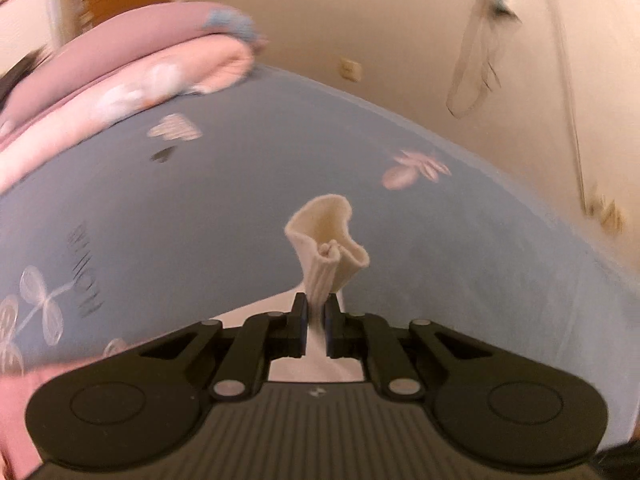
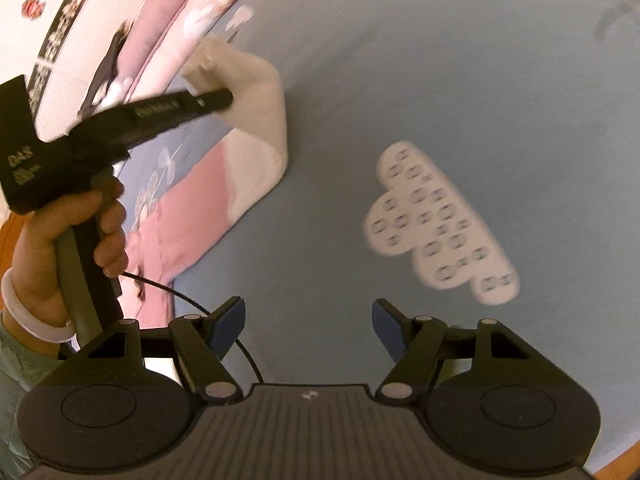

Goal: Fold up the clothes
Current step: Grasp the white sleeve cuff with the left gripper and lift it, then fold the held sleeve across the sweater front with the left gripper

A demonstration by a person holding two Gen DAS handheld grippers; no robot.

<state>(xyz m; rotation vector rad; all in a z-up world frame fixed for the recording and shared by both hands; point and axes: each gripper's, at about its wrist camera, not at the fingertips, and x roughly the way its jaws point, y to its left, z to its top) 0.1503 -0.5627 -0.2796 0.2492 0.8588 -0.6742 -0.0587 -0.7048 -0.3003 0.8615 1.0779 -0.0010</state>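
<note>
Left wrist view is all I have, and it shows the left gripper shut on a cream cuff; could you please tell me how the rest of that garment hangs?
Observer: The cream garment hangs in a wide drape from the left gripper, above the blue sheet.
Operator: Thank you. Is the right gripper holding anything?
Observer: No, the right gripper is open, with only sheet showing between its fingers.
Operator: Is other laundry nearby?
Observer: A pink garment lies on the sheet beside the left hand.
</note>
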